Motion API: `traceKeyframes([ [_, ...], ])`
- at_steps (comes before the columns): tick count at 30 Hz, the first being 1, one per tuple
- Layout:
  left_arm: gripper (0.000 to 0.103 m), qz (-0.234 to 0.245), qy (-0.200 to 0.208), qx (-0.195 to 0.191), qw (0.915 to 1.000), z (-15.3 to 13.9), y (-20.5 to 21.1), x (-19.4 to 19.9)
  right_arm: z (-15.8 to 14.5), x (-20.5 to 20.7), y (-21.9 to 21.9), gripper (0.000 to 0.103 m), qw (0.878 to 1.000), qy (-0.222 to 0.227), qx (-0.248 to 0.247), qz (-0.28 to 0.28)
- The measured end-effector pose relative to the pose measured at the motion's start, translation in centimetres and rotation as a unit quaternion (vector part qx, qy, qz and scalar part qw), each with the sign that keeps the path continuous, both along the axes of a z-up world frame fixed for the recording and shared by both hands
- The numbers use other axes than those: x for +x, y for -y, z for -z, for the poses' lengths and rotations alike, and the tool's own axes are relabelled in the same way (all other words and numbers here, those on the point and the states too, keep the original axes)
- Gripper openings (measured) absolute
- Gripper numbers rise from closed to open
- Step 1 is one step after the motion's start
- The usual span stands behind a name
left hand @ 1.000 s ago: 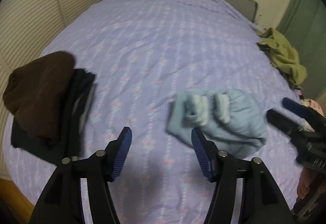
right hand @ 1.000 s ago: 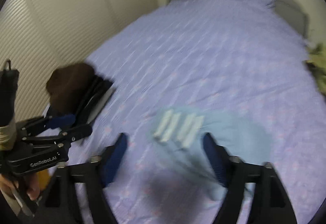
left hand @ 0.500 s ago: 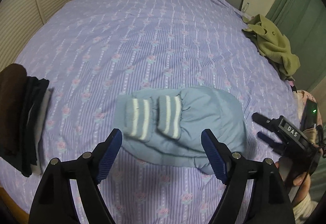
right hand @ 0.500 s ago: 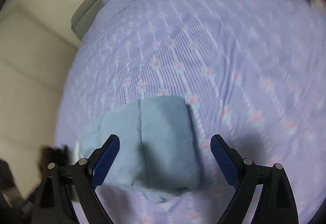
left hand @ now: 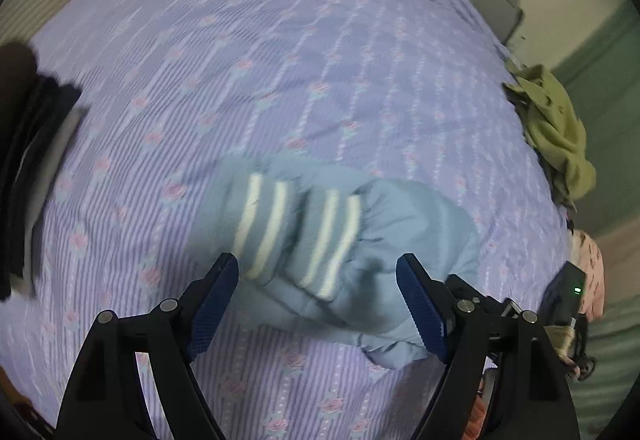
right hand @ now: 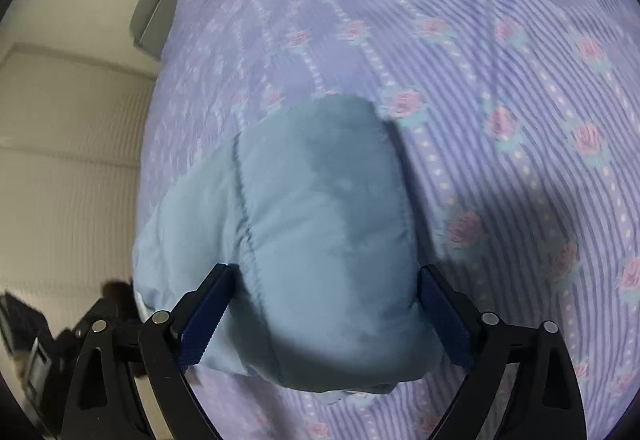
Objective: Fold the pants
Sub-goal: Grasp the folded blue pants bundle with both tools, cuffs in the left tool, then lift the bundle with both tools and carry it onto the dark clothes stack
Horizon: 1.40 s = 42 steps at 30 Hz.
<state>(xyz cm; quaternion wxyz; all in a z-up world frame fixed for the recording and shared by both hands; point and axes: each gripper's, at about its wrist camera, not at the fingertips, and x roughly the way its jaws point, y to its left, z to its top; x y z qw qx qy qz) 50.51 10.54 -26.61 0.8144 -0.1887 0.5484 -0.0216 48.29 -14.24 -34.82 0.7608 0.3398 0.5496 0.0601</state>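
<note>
the light blue pants (left hand: 372, 240) lie folded in a padded bundle on the bed (left hand: 280, 60), on its purple striped cover with pink flowers. in the left wrist view the bundle sits just ahead of the left tongs (left hand: 320, 304), spreading from about 11 o'clock to 2 o'clock of them. the two striped cuffs (left hand: 296, 236), blue with white bands, lie side by side on top of the bundle, at about 12 o'clock from the tongs. the left tongs are spread wide and hold nothing; their blue pads (left hand: 214, 304) frame the near edge of the pants, and contact cannot be told through the blur.

in the right wrist view the right tongs (right hand: 324, 316) are also spread wide, and the pants (right hand: 316, 232) fill the gap between the two fingers, running up toward 12 o'clock. the blue pads (right hand: 206, 320) stand on either side of the bundle, at or just beside the cloth; whether they press it cannot be told. a stitched seam runs down the pants toward the left-hand finger.

in the left view a stack of dark folded clothes (left hand: 24, 168) lies at the bed's edge at 9 o'clock, and an olive green garment (left hand: 556, 136) is crumpled at the far side at 2 o'clock.
</note>
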Motion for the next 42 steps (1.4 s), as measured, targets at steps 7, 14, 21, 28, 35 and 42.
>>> traceKeyframes([
  [7, 0.085, -0.039, -0.026, -0.057, 0.9973, 3.3, -2.7, -1.1, -1.6, -0.1, -6.0, 0.095, 0.991, 0.013, -0.102, -0.083],
  [14, 0.094, -0.06, -0.049, -0.127, 0.9888, 7.4, -5.4, 0.2, -2.0, 1.3, -7.8, 0.096, 0.986, 0.005, -0.137, -0.096],
  [21, 0.102, -0.093, -0.078, -0.211, 0.97, 11.6, -7.5, 0.7, -1.4, 2.5, -6.2, 0.1, 0.988, 0.002, -0.114, -0.103],
  [28, 0.103, -0.1, -0.086, -0.237, 0.9624, 13.6, -8.1, 1.2, 0.5, 3.3, -5.4, 0.103, 0.988, -0.002, -0.11, -0.112],
  [35, 0.103, -0.094, -0.075, -0.225, 0.9669, 13.4, -7.5, 3.5, 2.6, 4.3, -4.0, 0.103, 0.995, -0.004, -0.041, -0.09],
  [42, 0.078, -0.09, -0.073, -0.244, 0.963, 12.5, -7.7, 2.8, 2.8, 3.8, -4.1, 0.083, 0.997, -0.019, -0.02, -0.068],
])
